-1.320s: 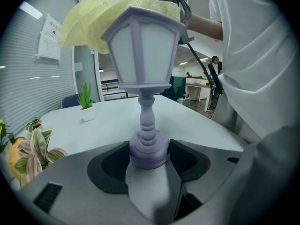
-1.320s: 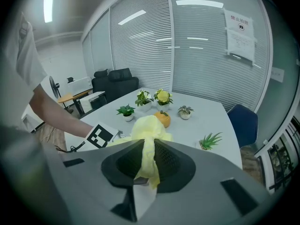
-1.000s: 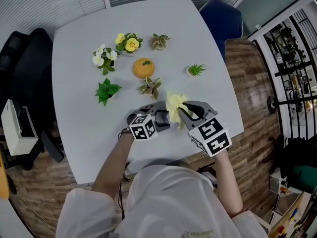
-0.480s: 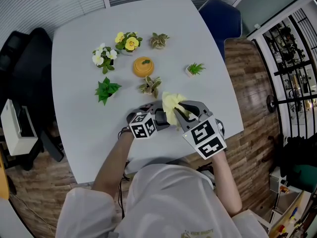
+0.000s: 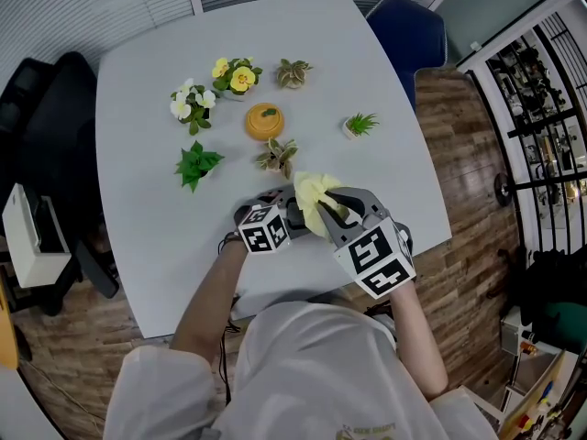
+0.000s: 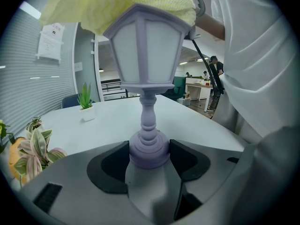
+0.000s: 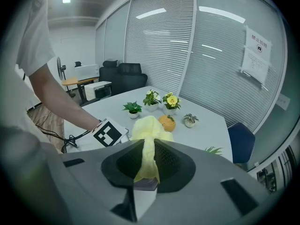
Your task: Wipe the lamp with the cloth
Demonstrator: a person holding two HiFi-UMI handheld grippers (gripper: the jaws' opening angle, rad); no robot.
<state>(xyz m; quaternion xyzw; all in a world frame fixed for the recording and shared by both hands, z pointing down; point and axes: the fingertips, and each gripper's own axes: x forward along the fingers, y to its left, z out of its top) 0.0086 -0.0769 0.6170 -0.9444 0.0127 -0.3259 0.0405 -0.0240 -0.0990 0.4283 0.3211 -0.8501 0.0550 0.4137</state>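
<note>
A small lavender lantern-shaped lamp (image 6: pixel 148 46) stands upright on the white table (image 5: pixel 147 81). My left gripper (image 6: pixel 149 162) is shut on its round base (image 6: pixel 149 149), both black pads touching it. A yellow cloth (image 6: pixel 117 3) lies draped over the lamp's top. In the head view the cloth (image 5: pixel 314 191) hides the lamp almost entirely. My right gripper (image 7: pixel 147 165) is shut on the cloth (image 7: pixel 149 139), a strip of it pinched between the jaws. It comes in from the right, just above the left gripper (image 5: pixel 289 214), and points down at the lamp's top.
Several small potted plants (image 5: pixel 197 165) and an orange pot (image 5: pixel 265 122) stand farther back on the table. The table's near edge is close under my hands. A blue chair (image 5: pixel 408 35) is at the far right, a black chair (image 5: pixel 55 108) at the left.
My right gripper has shifted a little to the left and rolled, dragging the cloth across the lamp's top. The left gripper and the lamp have stayed put.
</note>
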